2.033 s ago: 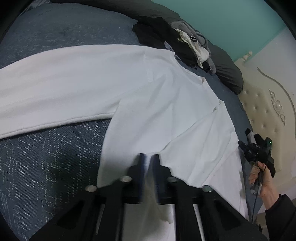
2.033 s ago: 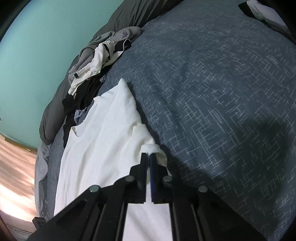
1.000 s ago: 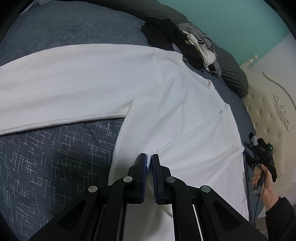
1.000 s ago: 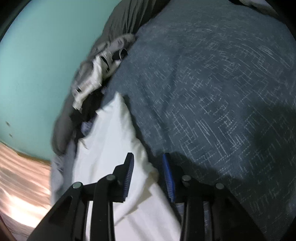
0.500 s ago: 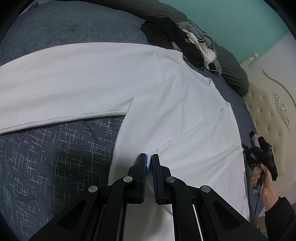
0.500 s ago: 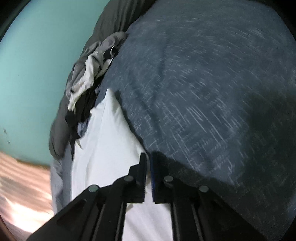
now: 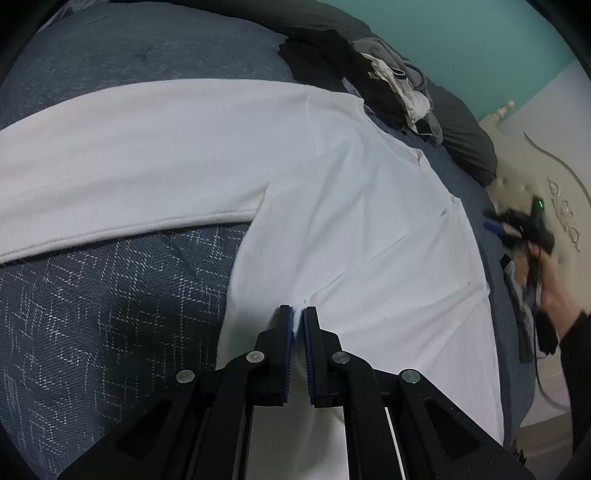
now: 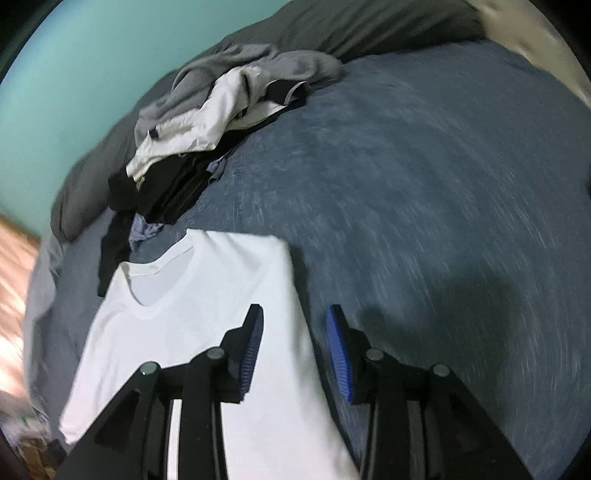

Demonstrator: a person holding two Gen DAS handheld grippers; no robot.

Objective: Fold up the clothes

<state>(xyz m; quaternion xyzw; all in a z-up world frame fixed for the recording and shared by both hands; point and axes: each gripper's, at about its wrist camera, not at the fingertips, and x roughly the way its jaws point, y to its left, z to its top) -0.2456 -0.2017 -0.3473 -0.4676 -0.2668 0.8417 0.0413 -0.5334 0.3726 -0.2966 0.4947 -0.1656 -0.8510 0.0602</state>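
Note:
A white long-sleeved shirt (image 7: 351, 206) lies spread on the blue bedspread (image 7: 110, 314), one sleeve (image 7: 129, 162) stretched out to the left. My left gripper (image 7: 297, 317) rests on the shirt's lower body, shut on a small pinch of the white cloth. In the right wrist view the shirt (image 8: 192, 325) shows its neckline (image 8: 155, 269) and a straight folded right edge. My right gripper (image 8: 293, 314) hovers over that edge, jaws opening, nothing between them. In the left wrist view it appears blurred at the far right, right gripper (image 7: 517, 229), in a person's hand (image 7: 554, 291).
A heap of black, grey and white clothes (image 8: 207, 122) lies past the shirt's collar, against a dark grey duvet (image 8: 332, 29) and a teal wall (image 8: 92, 48). A cream padded headboard (image 7: 535, 158) borders the bed. Bare bedspread (image 8: 424, 203) stretches to the shirt's right.
The right gripper has lifted off the shirt's edge and swung round with a roll; its jaws, together half a second ago, now stand apart. The left gripper has kept its pinch.

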